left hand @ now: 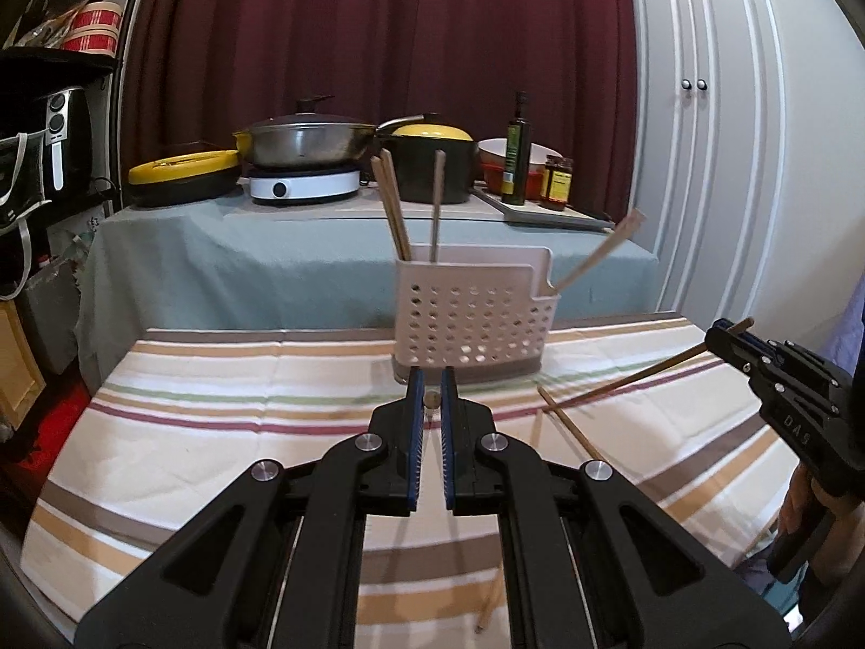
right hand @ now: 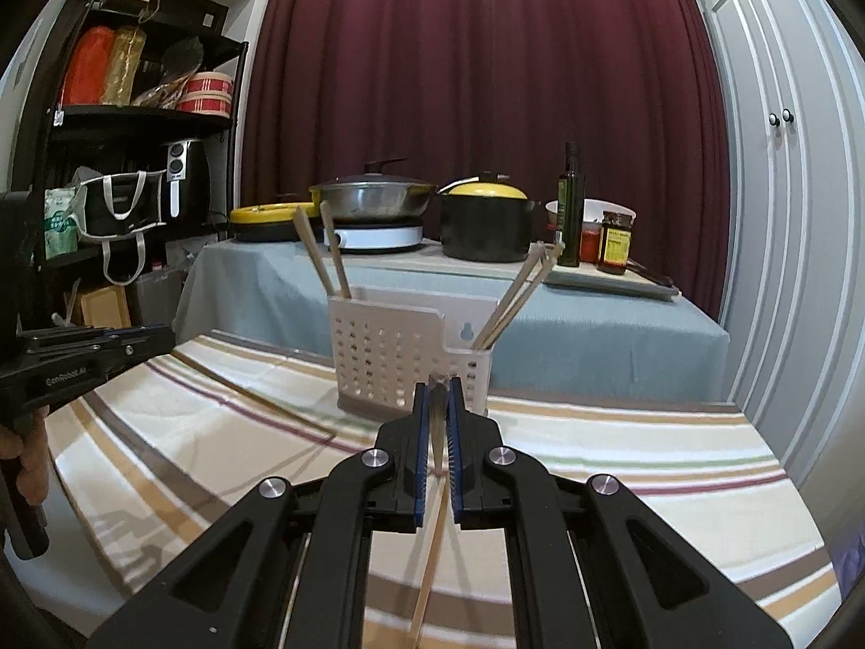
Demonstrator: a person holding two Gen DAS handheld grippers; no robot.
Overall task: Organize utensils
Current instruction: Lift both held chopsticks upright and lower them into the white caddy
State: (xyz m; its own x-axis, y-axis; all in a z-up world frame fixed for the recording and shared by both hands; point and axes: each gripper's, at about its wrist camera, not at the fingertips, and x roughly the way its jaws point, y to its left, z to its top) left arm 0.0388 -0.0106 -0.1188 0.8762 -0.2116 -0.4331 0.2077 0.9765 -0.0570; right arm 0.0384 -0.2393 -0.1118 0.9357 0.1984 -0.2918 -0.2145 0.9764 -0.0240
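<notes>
In the left wrist view, the left gripper (left hand: 431,397) is at 6 o'clock, nearest to the camera. Its jaws are almost closed, with only a narrow gap, and they pinch one chopstick (left hand: 431,399), seen end-on as a small round tip between the blue pads. The rest of that stick hangs down below the jaws.

At 3 o'clock is the right gripper (left hand: 730,332), held by a hand (left hand: 811,508). It is closed on a second chopstick (left hand: 621,381), which slants down toward the striped tablecloth (left hand: 216,405). In the right wrist view this stick passes between the nearly shut jaws of the right gripper (right hand: 439,395). One more loose chopstick (left hand: 573,430) lies on the cloth between the two grippers.

Farther, at 12 o'clock, the white perforated holder (left hand: 470,324) stands on the cloth. It has upright chopsticks at its left end (left hand: 394,211) and others leaning out at the right (left hand: 600,254).

I think the danger is here: both sticks are held near one end only, so they may turn in the pads. A long free end may then hit the holder rim and push the light holder over. Also, the leaning sticks may block the right compartment.
</notes>
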